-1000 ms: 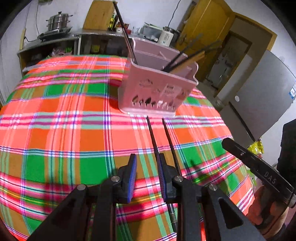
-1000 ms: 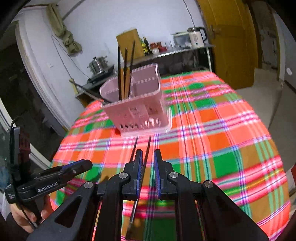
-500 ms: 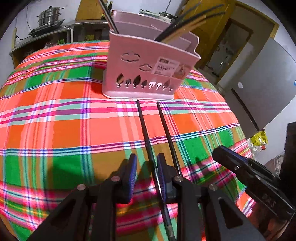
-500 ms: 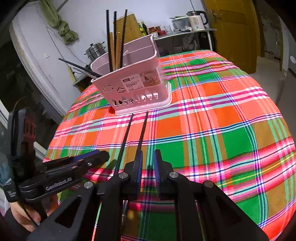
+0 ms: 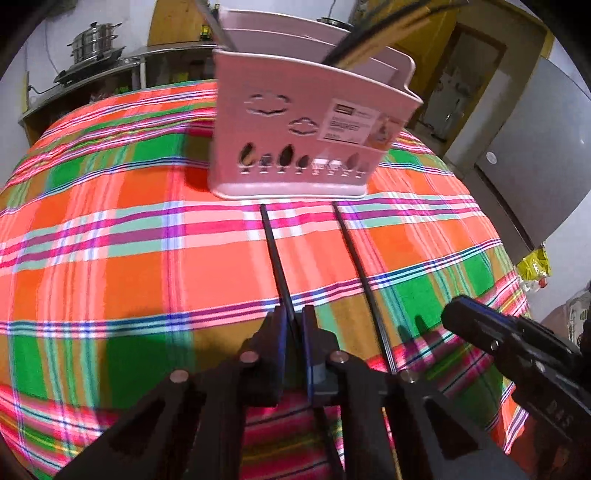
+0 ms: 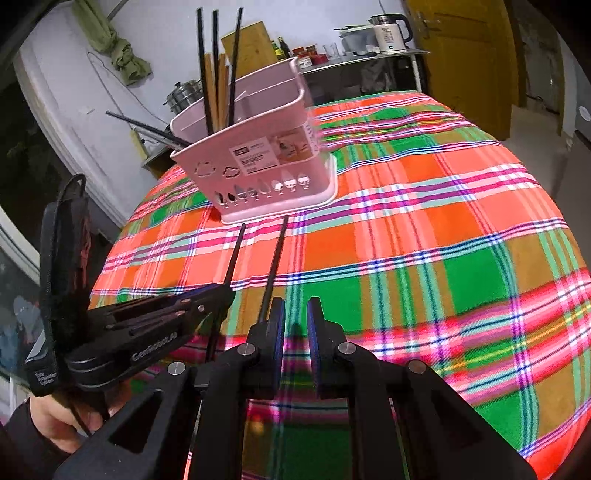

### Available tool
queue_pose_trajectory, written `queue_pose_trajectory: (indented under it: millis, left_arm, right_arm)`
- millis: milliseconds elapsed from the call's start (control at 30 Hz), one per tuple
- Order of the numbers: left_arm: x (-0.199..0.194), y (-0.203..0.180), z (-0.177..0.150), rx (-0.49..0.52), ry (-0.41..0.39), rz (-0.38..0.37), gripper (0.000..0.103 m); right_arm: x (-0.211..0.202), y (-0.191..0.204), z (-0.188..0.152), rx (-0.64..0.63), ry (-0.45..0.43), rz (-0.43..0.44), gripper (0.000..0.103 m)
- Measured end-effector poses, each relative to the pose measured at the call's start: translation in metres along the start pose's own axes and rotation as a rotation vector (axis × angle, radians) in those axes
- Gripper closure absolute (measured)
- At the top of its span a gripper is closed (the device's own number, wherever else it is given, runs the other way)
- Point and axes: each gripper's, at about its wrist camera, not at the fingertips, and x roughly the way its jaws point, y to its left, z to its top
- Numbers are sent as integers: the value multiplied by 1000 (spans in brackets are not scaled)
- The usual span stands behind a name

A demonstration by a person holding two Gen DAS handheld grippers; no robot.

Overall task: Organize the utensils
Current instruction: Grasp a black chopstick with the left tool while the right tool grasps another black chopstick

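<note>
Two black chopsticks lie side by side on the plaid tablecloth, tips toward a pink utensil basket (image 5: 303, 147) (image 6: 258, 166) that holds several black chopsticks upright. My left gripper (image 5: 294, 325) is shut on the left chopstick (image 5: 275, 254), low at the cloth. The right chopstick (image 5: 360, 269) lies free beside it. In the right wrist view my right gripper (image 6: 295, 314) is open a little and empty, just right of the right chopstick (image 6: 272, 269); the left chopstick (image 6: 232, 258) runs into the left gripper (image 6: 218, 295).
The round table's plaid cloth (image 6: 424, 258) falls away at the near and right edges. Behind are a counter with a steel pot (image 5: 94, 44), a kettle (image 6: 388, 31), a yellow door (image 6: 469, 48) and a grey fridge (image 5: 524, 155).
Both grippers moved forward and down toward the basket. My left gripper closed from open onto the left chopstick. The right gripper stayed slightly open beside the right chopstick.
</note>
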Motion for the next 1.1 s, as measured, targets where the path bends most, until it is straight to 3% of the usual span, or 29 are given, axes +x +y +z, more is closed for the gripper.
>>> queue_pose_trajectory:
  millis: [467,733,900,1100]
  left_arm:
    - [-11,40,-3,-63,14,9,95]
    - [1,32,16,17,52,33,90]
    - [3,19,15,80,44,94,90]
    - [0,22,20,47,51,76,97]
  right_arm:
    - [54,25,18,-77,105,-65,91]
    - [68,33,29,-98,144,-108,91]
    - [73,42,27,-148,162,-158,91]
    - [67,35,30,-110,168,-91,98]
